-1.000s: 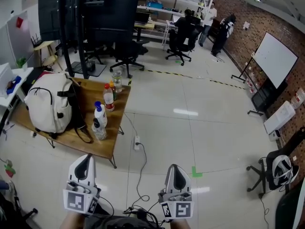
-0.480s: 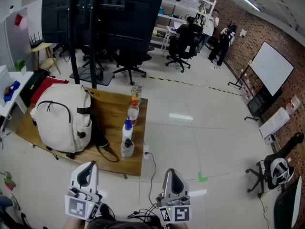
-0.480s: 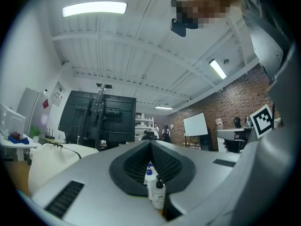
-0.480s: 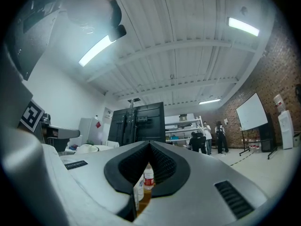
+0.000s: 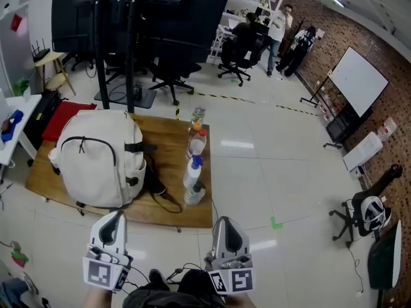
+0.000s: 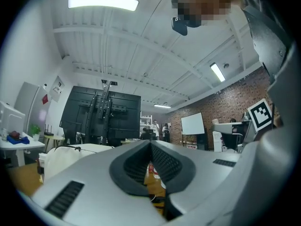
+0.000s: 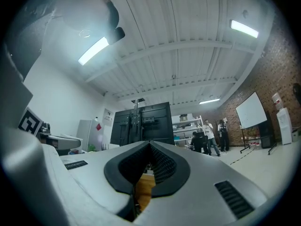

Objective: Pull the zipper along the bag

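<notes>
The left gripper (image 5: 115, 218) and the right gripper (image 5: 225, 224) are held nearest, jaws pressed together with nothing between them, short of the tabletop (image 5: 166, 147). The white bag (image 5: 96, 159) is seen upright toward its left edge. Bottles (image 5: 194, 172) are lined along its right edge.

no legible text, labels or numbers
</notes>
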Demonstrator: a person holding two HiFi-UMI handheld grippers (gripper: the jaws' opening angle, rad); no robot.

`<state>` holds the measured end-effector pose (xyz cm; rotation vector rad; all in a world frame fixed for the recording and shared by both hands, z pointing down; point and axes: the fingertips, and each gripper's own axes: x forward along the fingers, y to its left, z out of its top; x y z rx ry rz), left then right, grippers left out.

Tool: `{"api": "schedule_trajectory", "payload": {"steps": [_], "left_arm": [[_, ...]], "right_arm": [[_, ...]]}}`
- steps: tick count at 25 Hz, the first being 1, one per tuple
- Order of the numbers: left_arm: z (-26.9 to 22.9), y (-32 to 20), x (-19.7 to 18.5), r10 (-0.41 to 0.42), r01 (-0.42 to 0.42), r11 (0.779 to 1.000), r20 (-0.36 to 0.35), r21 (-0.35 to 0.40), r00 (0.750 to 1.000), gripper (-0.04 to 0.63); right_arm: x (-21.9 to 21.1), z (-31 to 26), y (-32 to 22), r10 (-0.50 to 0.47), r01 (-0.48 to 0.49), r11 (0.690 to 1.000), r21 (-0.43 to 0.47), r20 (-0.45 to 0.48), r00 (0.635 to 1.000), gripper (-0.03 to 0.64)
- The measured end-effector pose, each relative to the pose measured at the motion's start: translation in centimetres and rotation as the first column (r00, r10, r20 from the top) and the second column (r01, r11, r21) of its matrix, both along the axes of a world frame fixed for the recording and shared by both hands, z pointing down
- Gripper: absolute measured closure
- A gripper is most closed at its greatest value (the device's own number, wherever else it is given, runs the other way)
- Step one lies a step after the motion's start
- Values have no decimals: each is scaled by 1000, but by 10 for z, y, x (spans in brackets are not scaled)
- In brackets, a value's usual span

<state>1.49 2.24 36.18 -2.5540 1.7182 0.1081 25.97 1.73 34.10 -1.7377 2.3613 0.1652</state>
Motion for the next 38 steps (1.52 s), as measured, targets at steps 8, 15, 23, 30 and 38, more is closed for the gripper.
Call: {"api": "schedule_trajectory", "payload": {"steps": [8,15,23,30,38], "left_arm": [[2,-12,4,20,-20,1000,6,-5,1000,577],[8,-47,15,-44,43,999,-15,-29,999,577],[6,-87,-33,-164,164,986,-2,-25,986,575],[18,-121,-130,-176,175,983,-20,-58,984,531],[27,-163,-230,-89,88,994,-20,-66,996,531]], "right_arm": [[-11,6,-6,-10,11,1000,10,-19,1000,609],[-6,13,-38,-83,83,996,29,0,997,609],[-31,28,-70,-153,153,988,-24,-2,988,609],[-110,34,-95,-111,111,994,-24,-20,994,607],[-225,34,-132,-56,56,998,-18,-20,998,608]]}}
